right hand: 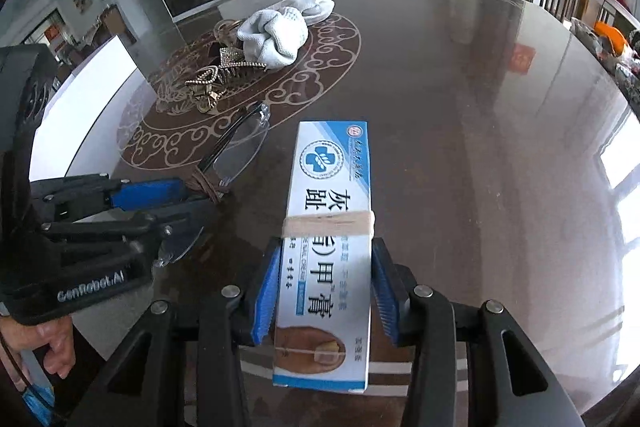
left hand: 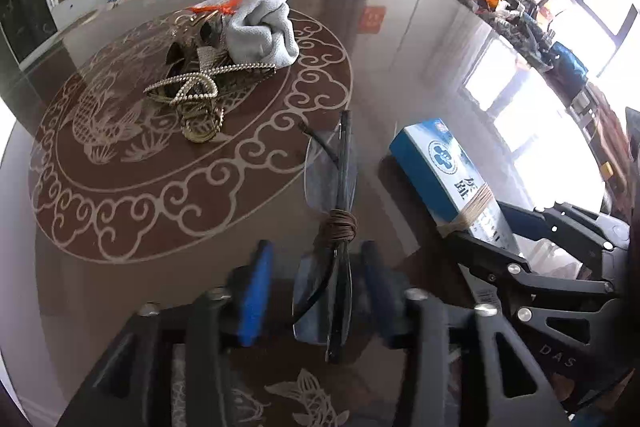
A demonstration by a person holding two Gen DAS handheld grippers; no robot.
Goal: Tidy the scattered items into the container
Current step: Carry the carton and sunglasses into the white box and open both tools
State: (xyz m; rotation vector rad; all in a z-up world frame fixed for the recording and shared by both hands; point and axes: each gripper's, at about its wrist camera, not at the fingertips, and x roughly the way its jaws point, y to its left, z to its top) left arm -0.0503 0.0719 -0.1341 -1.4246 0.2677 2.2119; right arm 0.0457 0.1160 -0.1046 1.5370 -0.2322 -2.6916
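Folded rimless glasses (left hand: pixel 332 171) bound with a brown cord (left hand: pixel 340 227) lie on the glass table, between the fingers of my left gripper (left hand: pixel 316 255). Its blue pads (left hand: pixel 256 291) stand clear of the frame on both sides, so it is open. A blue-and-white ointment box (right hand: pixel 332 167) with a rubber band around it lies flat between the fingers of my right gripper (right hand: pixel 326 245). Those pads (right hand: pixel 266 291) sit close to the box's long sides with thin gaps, so it is open too. The right wrist view shows the left gripper (right hand: pixel 180 207) beside the glasses (right hand: pixel 240 143).
On the table's patterned brown centre (left hand: pixel 120 187) sits a pile: a white cloth (left hand: pixel 260 27), several beaded hair clips (left hand: pixel 192 91) and something orange (left hand: pixel 216 9). A red sticker (left hand: pixel 372 19) lies further back. A hand (right hand: pixel 56 347) holds the left tool. Chairs stand beyond the table's far rim.
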